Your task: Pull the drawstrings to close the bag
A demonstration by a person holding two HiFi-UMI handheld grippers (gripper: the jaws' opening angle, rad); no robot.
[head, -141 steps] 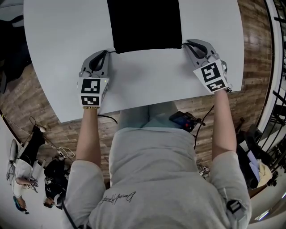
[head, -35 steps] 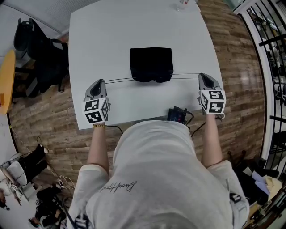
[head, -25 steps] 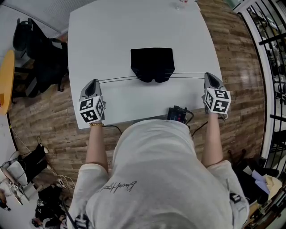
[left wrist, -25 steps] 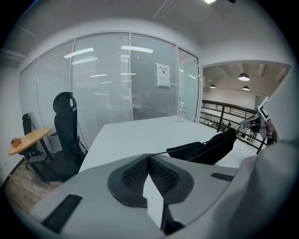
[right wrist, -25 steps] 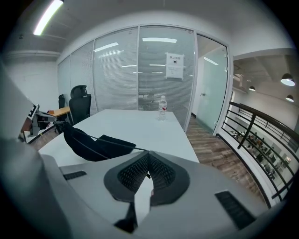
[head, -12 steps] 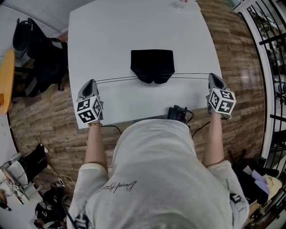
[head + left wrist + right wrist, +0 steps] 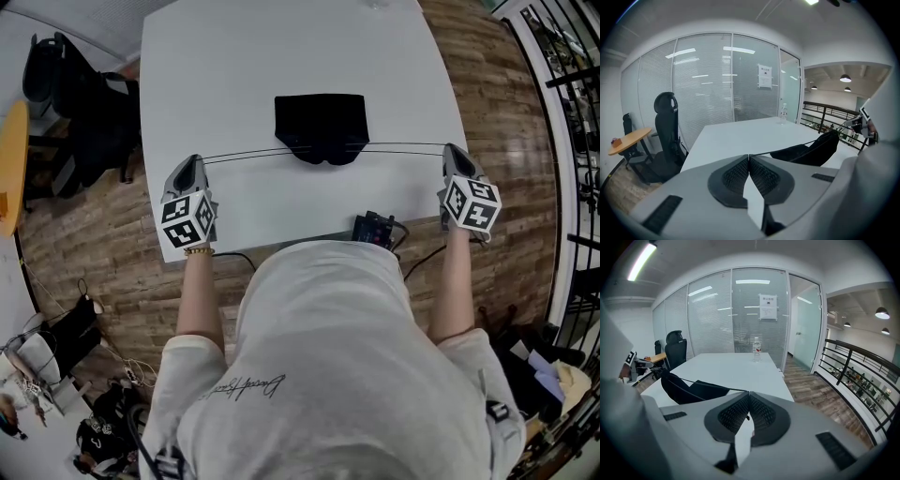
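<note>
Two thin drawstrings (image 7: 246, 155) run taut in almost one straight line across the white bench (image 7: 281, 47), leaving the gathered mouth of a black bag (image 7: 322, 120) toward either side. The bag lies flat near the middle of the bench's width, its puckered mouth turned toward the person and its far edge straight. The left claw (image 7: 194, 162) sits at the bench's left edge with its jaws pressed together on the end of the cords from that side. In the left gripper view its ribbed pads (image 7: 736, 176) meet along a closed seam, and a cord leaves their tip toward the bag, which rises there as a dark crumpled peak. The right claw (image 7: 453, 150) sits at the bench's right edge, well apart from the left one, and its jaws are clamped in the same way. In the right gripper view a cord enters the seam between the jaws and stretches away to the bag on the left. The marker cubes on both claws face up toward the head camera. A small dark device (image 7: 375, 227) with a cable rests at the near edge of the bench, just in front of the person's torso. A clear bottle (image 7: 756, 350) stands at the far end of the bench. A black office chair (image 7: 665, 136) stands off the bench's left side, and glass walls (image 7: 703, 84) with blinds close the room behind.
</note>
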